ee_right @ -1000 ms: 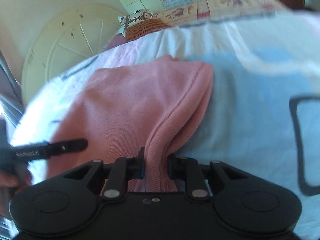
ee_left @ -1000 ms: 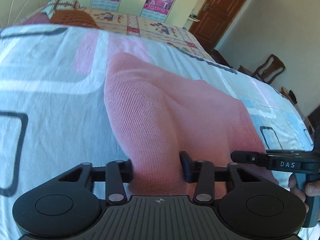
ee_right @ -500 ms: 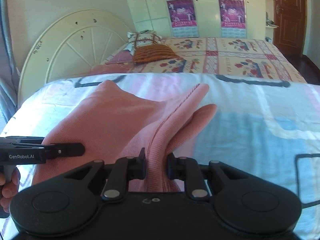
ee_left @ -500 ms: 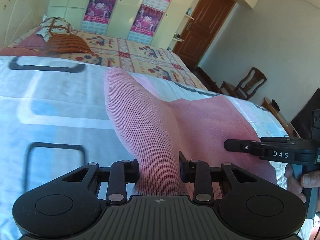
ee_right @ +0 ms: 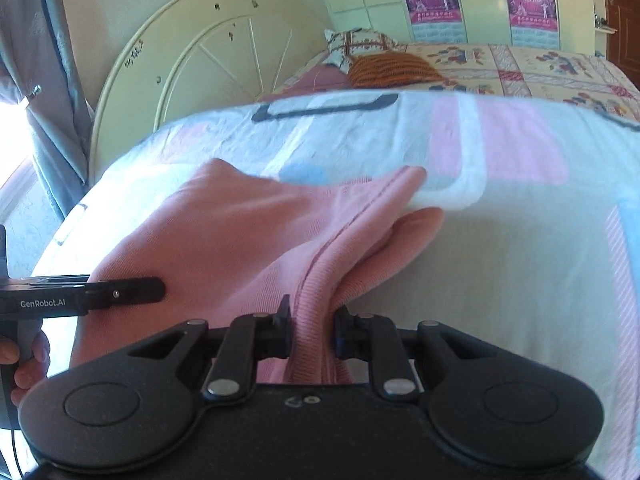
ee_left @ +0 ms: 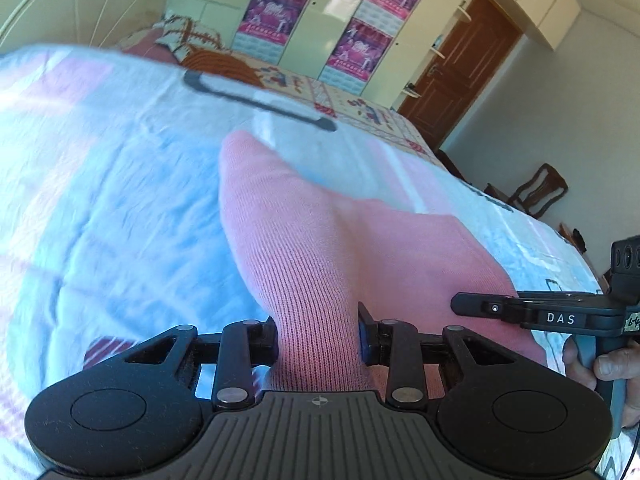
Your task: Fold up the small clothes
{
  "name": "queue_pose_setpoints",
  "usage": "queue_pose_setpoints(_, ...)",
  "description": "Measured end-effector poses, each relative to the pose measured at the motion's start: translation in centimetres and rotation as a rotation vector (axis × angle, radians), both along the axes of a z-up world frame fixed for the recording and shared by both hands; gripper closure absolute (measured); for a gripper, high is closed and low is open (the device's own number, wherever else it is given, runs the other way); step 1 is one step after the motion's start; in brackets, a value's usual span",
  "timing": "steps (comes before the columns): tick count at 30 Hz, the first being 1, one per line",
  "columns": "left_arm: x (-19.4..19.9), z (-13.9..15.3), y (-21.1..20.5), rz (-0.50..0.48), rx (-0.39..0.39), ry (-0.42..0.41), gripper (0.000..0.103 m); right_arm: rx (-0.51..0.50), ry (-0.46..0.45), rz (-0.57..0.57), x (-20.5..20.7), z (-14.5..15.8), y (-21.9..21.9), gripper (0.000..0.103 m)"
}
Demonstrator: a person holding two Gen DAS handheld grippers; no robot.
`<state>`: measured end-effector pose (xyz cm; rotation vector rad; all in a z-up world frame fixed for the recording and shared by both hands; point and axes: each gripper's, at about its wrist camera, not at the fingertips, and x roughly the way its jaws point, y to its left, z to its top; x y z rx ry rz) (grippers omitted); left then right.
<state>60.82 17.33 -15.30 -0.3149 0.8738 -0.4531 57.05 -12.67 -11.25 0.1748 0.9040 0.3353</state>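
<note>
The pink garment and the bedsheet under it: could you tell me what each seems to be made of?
The pink garment looks like a fine rib knit, probably cotton or a blend: close parallel ribs show between the left gripper fingers, and a stitched, ribbed hem runs into the right gripper. Matte and soft. The bedsheet looks like thin woven cotton, matte, lightly creased, with printed pastel blocks.

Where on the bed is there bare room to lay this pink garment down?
Bare sheet lies right of the pink garment, and more to its left. Crowded between the left gripper and right gripper.
</note>
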Motion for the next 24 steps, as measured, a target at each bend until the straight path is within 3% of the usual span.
queue_pose_setpoints(2,0.2,-1.6,0.6,0.035,-0.007,0.024,0.056,-0.004,0.035,-0.021,0.0,-1.1,-0.2,0.085)
queue_pose_setpoints(4,-0.1,-2.5,0.9,0.076,0.010,0.007,0.033,-0.009,0.070,-0.035,0.0,-2.2,-0.6,0.084)
queue_pose_setpoints(8,0.0,-2.3,0.5,0.053,0.029,-0.007,0.033,-0.014,0.070,-0.046,-0.4,-2.5,-0.7,0.076)
queue_pose_setpoints(11,0.2,-0.8,1.5,0.040,0.020,-0.065,0.033,-0.017,0.035,-0.073,-0.7,-1.1,-1.3,0.074)
queue_pose_setpoints(13,1.0,-0.7,2.2,0.052,0.001,-0.052,0.033,-0.019,0.023,-0.092,-0.4,-0.7,-1.8,0.074)
queue_pose_setpoints(14,1.6,-1.1,2.3,0.055,0.020,-0.031,0.033,-0.020,0.026,-0.091,-0.2,-0.7,-1.9,0.082)
queue_pose_setpoints(17,2.8,-2.6,1.3,0.030,0.045,0.024,0.033,-0.093,0.050,-0.097,0.5,-1.8,-1.3,0.091)
queue_pose_setpoints(19,2.2,-2.9,0.8,0.026,0.073,0.014,0.033,-0.118,0.051,-0.118,0.2,-2.4,-1.3,0.092)
queue_pose_setpoints(22,2.3,-2.5,0.4,0.025,0.099,0.011,0.033,-0.071,0.060,-0.166,0.0,-2.9,-2.0,0.091)
queue_pose_setpoints(24,1.1,-1.6,0.4,0.005,0.110,-0.013,0.033,-0.074,0.061,-0.182,-0.1,-2.5,-1.8,0.084)
